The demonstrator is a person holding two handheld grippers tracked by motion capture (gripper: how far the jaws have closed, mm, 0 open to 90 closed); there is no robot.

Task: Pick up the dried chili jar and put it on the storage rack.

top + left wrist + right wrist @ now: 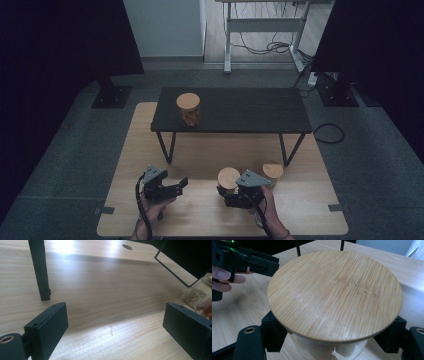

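A low black bench (250, 110) stands on the light wooden worktop (200, 220). On the bench, toward its left end, sits a wooden-lidded jar (188, 108). Behind, a white desk frame (265, 30) stands over tangled cables (272, 47) on grey carpet (380, 165).

The high view is dim and a little soft, with low contrast; both upper corners are almost black, and the floor looks grey-blue. The wooden bench (150, 150) is the brightest part there, and the small black table (235, 110) throws a weak shadow on it. In the left gripper view the light comes from the far side: a strong white glare lies on the wood at the top edge, and a second pale shine is in the middle. The near fingers (50, 327) are blurred. In the right gripper view the bamboo lid (334, 295) is sharp and evenly lit, while the background is out of focus, with an overexposed patch at the right edge.
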